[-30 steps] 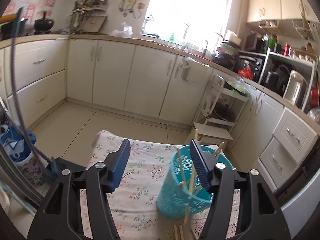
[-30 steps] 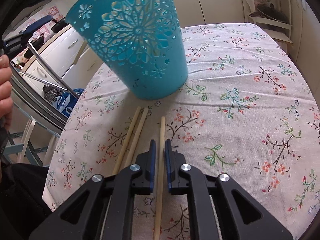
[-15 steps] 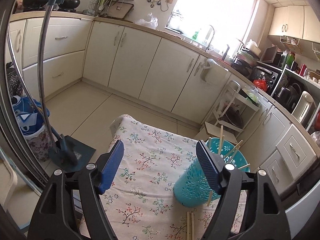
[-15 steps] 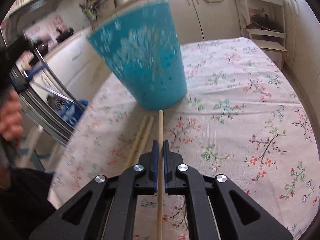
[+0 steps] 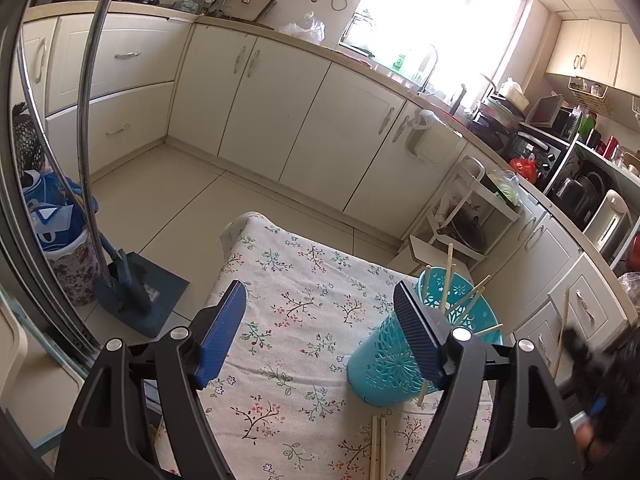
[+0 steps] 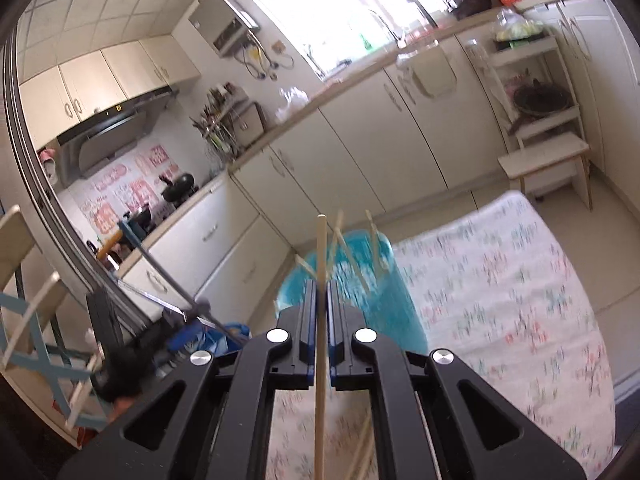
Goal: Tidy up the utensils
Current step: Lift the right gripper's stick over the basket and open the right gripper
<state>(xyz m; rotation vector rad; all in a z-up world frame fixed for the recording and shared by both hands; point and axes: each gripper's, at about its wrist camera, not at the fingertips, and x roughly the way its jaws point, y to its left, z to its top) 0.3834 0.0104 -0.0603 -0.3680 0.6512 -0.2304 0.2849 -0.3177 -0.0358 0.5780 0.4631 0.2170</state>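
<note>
A teal openwork holder (image 5: 384, 364) stands on the floral tablecloth (image 5: 304, 344) with several wooden chopsticks (image 5: 447, 276) sticking out of it. Two more chopsticks (image 5: 378, 452) lie on the cloth in front of it. My left gripper (image 5: 320, 332) hangs open over the cloth, its right finger in front of the holder, nothing between the pads. My right gripper (image 6: 320, 300) is shut on one wooden chopstick (image 6: 321, 248), lifted above the table and pointing toward the holder (image 6: 384, 300). In the left wrist view it shows blurred at the right edge (image 5: 576, 352) with the chopstick (image 5: 562, 332).
Cream kitchen cabinets (image 5: 304, 120) ring the room. A white shelf rack (image 5: 472, 216) and a small stool (image 6: 548, 168) stand beyond the table's far end. A dustpan with a long handle (image 5: 132, 292) and a bin (image 5: 60, 240) sit on the floor at left.
My right gripper closed on a chopstick that lay on the cloth and raised it well above the table. My left gripper widened and drew away from the holder to the left.
</note>
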